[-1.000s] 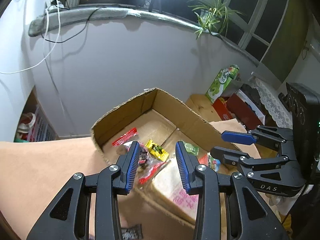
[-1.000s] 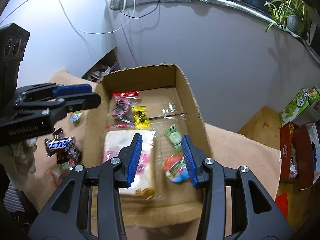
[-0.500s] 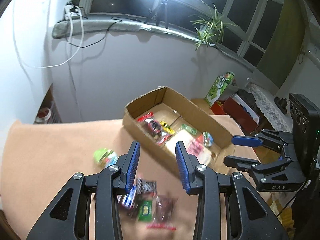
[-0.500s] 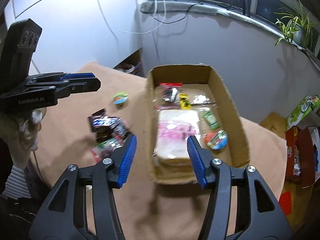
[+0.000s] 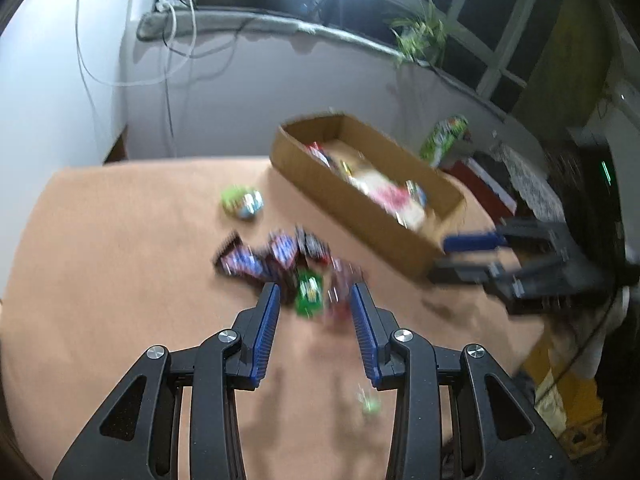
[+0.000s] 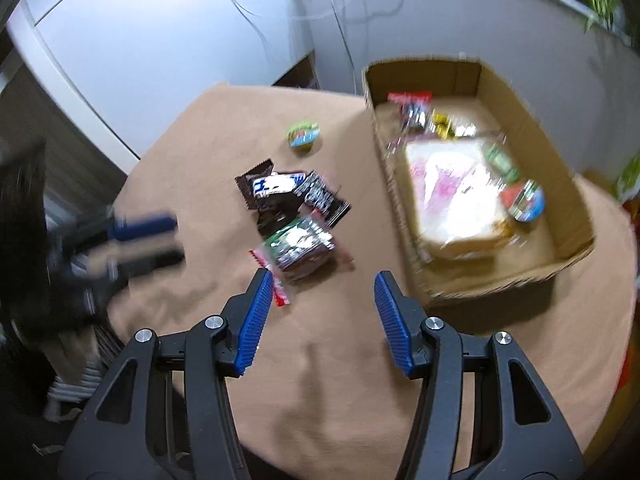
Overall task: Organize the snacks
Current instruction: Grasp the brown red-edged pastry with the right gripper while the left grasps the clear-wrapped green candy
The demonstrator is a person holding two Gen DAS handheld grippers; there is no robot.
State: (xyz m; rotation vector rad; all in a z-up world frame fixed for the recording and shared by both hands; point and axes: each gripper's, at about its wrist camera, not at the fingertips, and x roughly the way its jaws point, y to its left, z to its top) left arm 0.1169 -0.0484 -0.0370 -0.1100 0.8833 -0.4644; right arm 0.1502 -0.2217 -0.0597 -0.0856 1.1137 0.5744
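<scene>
A cardboard box [image 6: 568, 184] [image 5: 320, 194] stands on the tan table and holds a pink-and-white bread bag [image 6: 448, 184] and several small snacks. A pile of loose snack packets [image 6: 292, 212] [image 5: 288, 268] lies on the table left of the box. A small green-and-blue jelly cup [image 6: 303, 135] [image 5: 242, 200] sits apart behind the pile. My left gripper [image 5: 315, 300] is open and empty, just short of the pile. My right gripper [image 6: 323, 284] is open and empty, near the pile's front edge. Both views are motion-blurred.
The table [image 6: 224, 128] is covered in tan cloth and ends at a grey wall behind. A green carton [image 5: 444, 142] and red boxes [image 5: 480, 184] sit beyond the table on the right. A plant [image 5: 420, 36] stands on the window ledge.
Both grippers have pulled back from over the box and swung left toward the loose snack pile. The right gripper has opened wider. The box now sits farther away.
</scene>
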